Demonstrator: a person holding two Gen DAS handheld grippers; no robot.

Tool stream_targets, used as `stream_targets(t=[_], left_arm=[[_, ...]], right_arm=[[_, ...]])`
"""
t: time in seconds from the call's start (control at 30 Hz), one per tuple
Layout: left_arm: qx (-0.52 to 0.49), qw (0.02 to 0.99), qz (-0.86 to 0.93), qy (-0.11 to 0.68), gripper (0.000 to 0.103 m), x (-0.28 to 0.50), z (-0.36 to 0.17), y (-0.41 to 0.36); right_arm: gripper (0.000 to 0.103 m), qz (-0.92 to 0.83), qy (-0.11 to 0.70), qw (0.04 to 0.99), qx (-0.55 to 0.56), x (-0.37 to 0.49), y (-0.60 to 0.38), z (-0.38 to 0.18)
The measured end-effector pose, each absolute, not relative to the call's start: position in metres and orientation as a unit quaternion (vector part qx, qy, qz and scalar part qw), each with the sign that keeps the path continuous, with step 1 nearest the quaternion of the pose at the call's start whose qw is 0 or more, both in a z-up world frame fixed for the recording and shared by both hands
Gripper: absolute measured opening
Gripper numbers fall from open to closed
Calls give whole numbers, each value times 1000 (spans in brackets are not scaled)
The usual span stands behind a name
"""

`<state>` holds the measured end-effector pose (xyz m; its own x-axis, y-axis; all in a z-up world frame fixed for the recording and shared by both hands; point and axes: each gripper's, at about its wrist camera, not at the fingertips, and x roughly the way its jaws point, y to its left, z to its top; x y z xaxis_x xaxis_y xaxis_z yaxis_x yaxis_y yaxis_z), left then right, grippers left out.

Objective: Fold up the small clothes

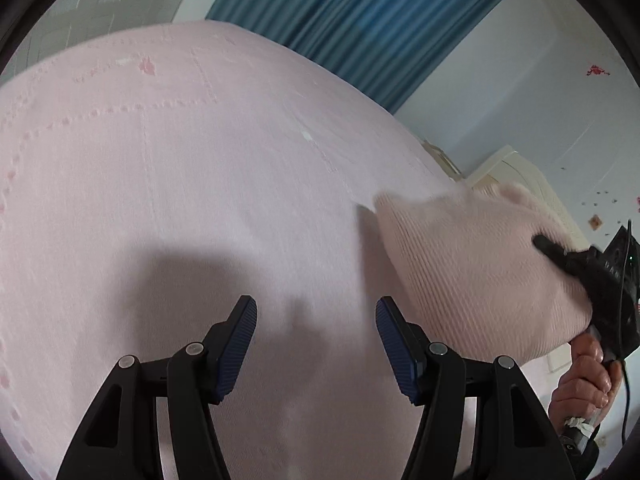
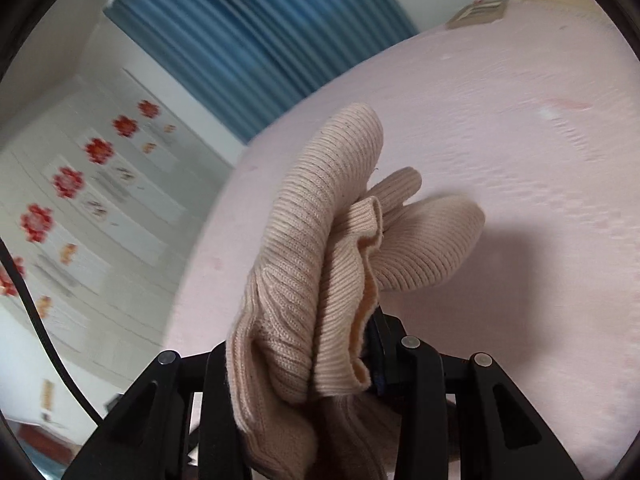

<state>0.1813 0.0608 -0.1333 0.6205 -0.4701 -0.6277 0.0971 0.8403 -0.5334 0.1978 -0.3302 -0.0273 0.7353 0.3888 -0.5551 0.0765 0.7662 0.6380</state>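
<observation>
The right tongs [image 2: 340, 356], low in the right wrist view, are clamped on a bunched beige ribbed knit garment [image 2: 320, 240] that rises up the frame's centre above the pink bed [image 2: 520, 160]. The left tongs [image 1: 316, 344] stand half open and empty at the bottom of their view. Behind the bed, a blue curtain [image 1: 360, 12] fills the top.

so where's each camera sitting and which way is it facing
Left wrist: on the left gripper, looking down along its open, empty fingers at the pink bed sheet; the right gripper and the person's hand show at right.
Right wrist: on the right gripper, looking along fingers closed on the beige knit garment.
Shared: garment, sheet, blue curtain.
</observation>
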Motion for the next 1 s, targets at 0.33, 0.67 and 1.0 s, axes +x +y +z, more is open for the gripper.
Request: stream_targets(t=[0.33,0.67,1.0], left_arm=[[-146,890,-144,407,60,236,-138,20],[-147,871,-186,430,60,286,-155,-38],[-153,866,-196,434,60,296,-166,-51]], right_arm=[[47,63,451,835,310,254,-368,-154],[50,100,390,899,171,223,-382,-94],[11,95,361,925,65,228,-340,-93]])
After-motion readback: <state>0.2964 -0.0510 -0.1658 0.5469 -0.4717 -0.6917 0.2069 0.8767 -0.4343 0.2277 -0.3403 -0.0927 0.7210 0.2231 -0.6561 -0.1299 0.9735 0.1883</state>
